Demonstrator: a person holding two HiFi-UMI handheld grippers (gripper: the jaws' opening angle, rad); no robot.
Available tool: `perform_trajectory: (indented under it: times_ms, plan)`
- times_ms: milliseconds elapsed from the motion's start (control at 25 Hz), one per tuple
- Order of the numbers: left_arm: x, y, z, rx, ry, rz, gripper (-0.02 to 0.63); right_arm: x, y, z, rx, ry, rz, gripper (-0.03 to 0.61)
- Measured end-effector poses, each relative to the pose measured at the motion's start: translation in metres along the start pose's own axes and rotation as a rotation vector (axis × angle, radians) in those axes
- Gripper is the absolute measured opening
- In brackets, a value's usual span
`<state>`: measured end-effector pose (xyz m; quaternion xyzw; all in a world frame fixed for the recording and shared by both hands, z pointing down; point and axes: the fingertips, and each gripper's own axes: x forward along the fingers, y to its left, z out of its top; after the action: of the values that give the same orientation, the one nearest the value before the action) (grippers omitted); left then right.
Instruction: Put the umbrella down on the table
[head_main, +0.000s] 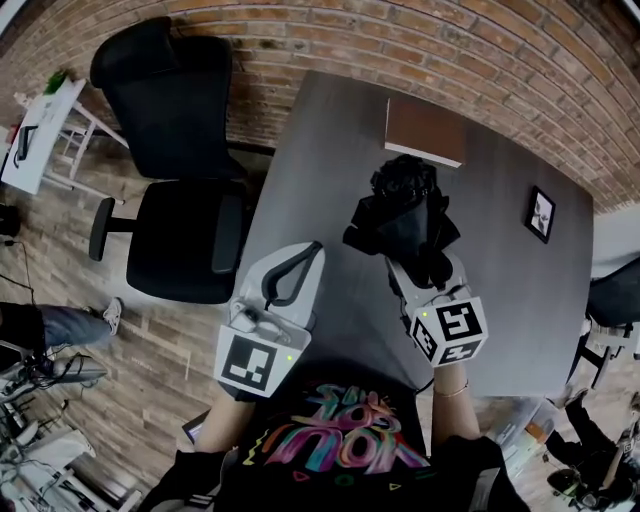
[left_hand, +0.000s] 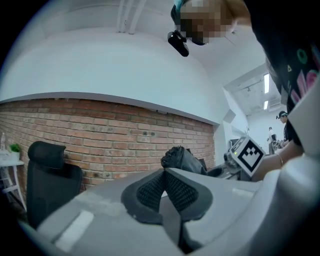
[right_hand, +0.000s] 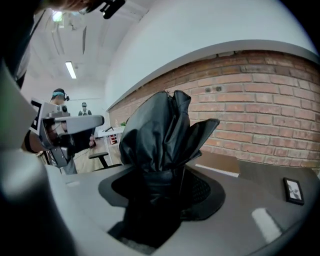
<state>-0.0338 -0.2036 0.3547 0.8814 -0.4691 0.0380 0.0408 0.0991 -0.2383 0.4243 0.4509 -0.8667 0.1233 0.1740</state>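
Note:
A folded black umbrella (head_main: 405, 215) is held above the dark grey table (head_main: 330, 160), with my right gripper (head_main: 425, 265) shut on its lower part. In the right gripper view its crumpled fabric (right_hand: 160, 135) rises from between the jaws and hides the pads. It also shows in the left gripper view as a dark bundle (left_hand: 182, 159) to the right. My left gripper (head_main: 305, 258) hovers over the table's near left edge, apart from the umbrella. Its pads (left_hand: 150, 192) meet with nothing between them.
A brown flat board (head_main: 425, 130) lies at the table's far side and a small black picture frame (head_main: 541, 213) at its right. A black office chair (head_main: 180, 200) stands left of the table, near a white cart (head_main: 40, 130). A brick wall runs behind.

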Motion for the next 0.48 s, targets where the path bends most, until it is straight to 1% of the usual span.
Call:
perform_trajectory:
  times_ms: [160, 320, 480]
  plan:
    - [-0.002, 0.008, -0.007, -0.005, 0.015, 0.016, -0.002, 0.027, 0.002, -0.027, -0.017, 0.077, 0.020, 0.242]
    - [0.000, 0.013, -0.014, -0.011, 0.023, 0.027, -0.002, 0.049, 0.002, -0.063, -0.018, 0.163, 0.030, 0.242]
    - [0.003, 0.016, -0.020, -0.019, 0.034, 0.029, -0.002, 0.061, 0.005, -0.088, -0.029, 0.215, 0.034, 0.242]
